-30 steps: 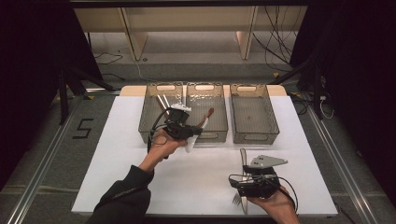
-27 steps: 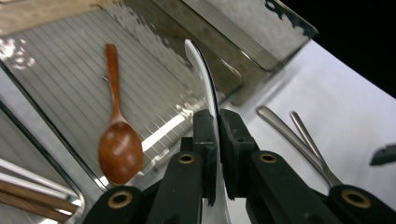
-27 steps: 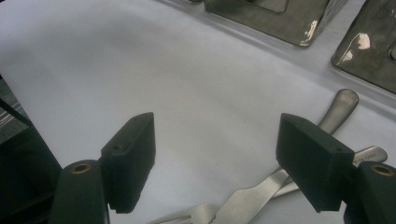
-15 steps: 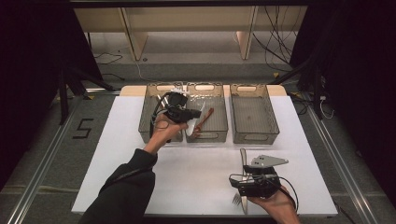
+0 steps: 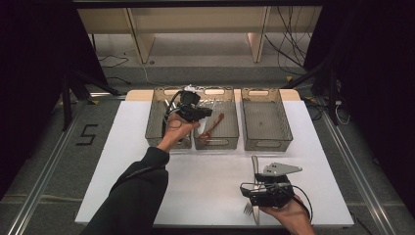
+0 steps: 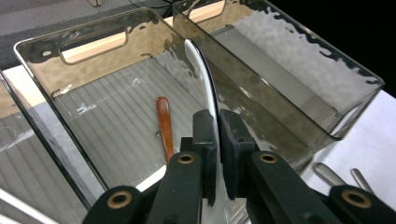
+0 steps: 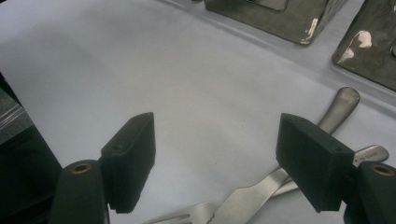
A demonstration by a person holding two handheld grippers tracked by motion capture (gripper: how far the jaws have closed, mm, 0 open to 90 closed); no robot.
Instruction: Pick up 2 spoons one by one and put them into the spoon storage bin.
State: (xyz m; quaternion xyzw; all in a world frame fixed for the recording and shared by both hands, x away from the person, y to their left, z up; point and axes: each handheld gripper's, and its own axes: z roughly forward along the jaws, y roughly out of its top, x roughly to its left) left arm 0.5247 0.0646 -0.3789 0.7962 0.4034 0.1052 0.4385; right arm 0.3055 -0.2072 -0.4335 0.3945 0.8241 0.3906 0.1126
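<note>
My left gripper (image 5: 208, 112) hangs over the smoky plastic bins at the far side of the white table. It is shut on a white plastic utensil (image 6: 201, 65) that stands up between the jaws (image 6: 217, 121). Below it, in the middle bin (image 6: 93, 35), lies a brown utensil (image 6: 164, 128), also seen from above as the brown utensil (image 5: 213, 125). My right gripper (image 5: 250, 192) rests low near the table's front edge. Its jaws (image 7: 217, 163) stand wide open with nothing between them, just above a metal fork (image 7: 243, 198).
Three bins stand in a row: left bin (image 5: 154, 122) holding pale utensils, middle bin (image 5: 230, 134), right bin (image 5: 266, 117). Metal cutlery handles (image 7: 341, 105) lie on the white table (image 5: 195, 186) beside the fork (image 5: 248, 209). The person's dark sleeve (image 5: 137, 196) crosses the table's left half.
The left hand has carried the white utensil away from the person, from the bins' near edge to above the middle bin. The right gripper has stayed where it was.
</note>
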